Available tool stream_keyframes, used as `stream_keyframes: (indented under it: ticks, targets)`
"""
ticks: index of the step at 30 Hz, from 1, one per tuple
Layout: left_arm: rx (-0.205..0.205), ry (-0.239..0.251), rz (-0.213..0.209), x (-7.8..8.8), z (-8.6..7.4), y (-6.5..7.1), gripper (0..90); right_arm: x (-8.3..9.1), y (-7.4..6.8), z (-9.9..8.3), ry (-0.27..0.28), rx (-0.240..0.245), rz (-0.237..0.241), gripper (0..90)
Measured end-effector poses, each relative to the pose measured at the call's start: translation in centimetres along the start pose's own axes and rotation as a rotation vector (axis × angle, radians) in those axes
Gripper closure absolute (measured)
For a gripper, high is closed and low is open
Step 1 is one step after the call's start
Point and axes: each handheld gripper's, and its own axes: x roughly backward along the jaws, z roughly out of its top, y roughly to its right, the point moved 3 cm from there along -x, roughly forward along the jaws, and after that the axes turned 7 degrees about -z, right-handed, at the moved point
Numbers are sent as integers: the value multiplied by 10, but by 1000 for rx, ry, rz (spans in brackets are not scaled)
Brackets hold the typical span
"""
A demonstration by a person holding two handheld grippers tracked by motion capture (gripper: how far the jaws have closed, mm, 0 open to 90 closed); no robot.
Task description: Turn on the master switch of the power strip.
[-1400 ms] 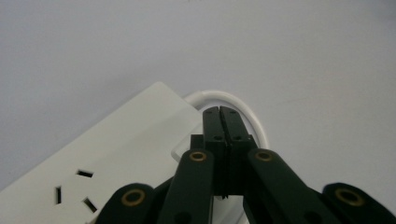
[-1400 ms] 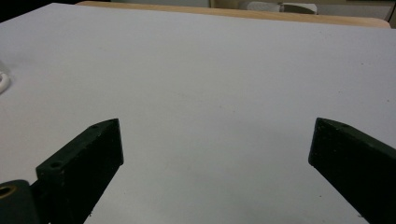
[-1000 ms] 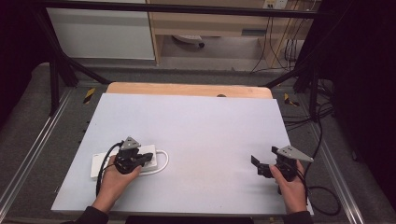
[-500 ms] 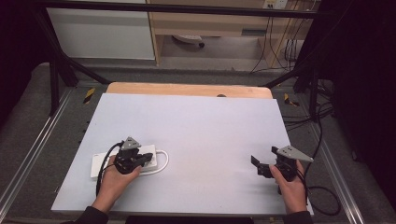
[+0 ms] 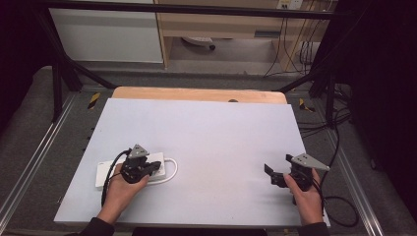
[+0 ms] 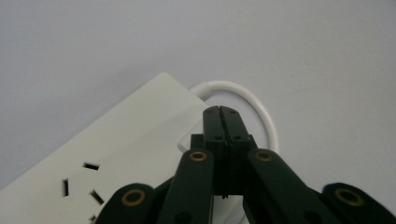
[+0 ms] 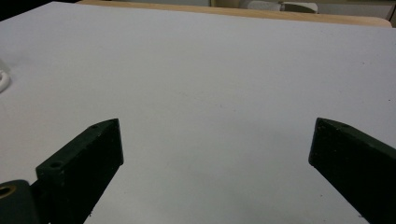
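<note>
- The left hand-held gripper (image 5: 156, 168) hovers over the power strip (image 5: 105, 172), jaws pressed tight together with nothing between them. To my eye that is a poking pose: a closed tip makes one firm point for pushing on something small.
- In the left gripper view the shut tip (image 6: 219, 116) sits right over the strip's (image 6: 116, 144) cable end, near a faint raised rectangle that could be a switch. Whether the tip touches the casing, I cannot tell.
- The right hand-held gripper (image 5: 269, 173) waits well apart at the right edge of the tabletop (image 5: 206, 132), jaws spread wide and empty. In its own view they (image 7: 215, 154) frame only bare tabletop, which reads as standing by while the left does the work.
- The strip lies flat at the near left of the tabletop, angled a little, partly under the left hand (image 5: 120, 194).
- It is a white, long, flat block with dark socket slots (image 6: 81, 184) on its top face.
- A white cable (image 6: 254, 105) leaves its end and curls into a loop (image 5: 172, 169) just beside it on the tabletop.
</note>
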Motion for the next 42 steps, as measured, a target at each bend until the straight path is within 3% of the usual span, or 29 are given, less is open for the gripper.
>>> stream_keyframes:
  ticks: [6,42]
  targets:
    - [-19,-8,11,0,0,1,900,0,0,0,-1,1,-1,35]
    - [-19,-27,21,-1,0,2,900,0,0,-1,-5,3,-1,35]
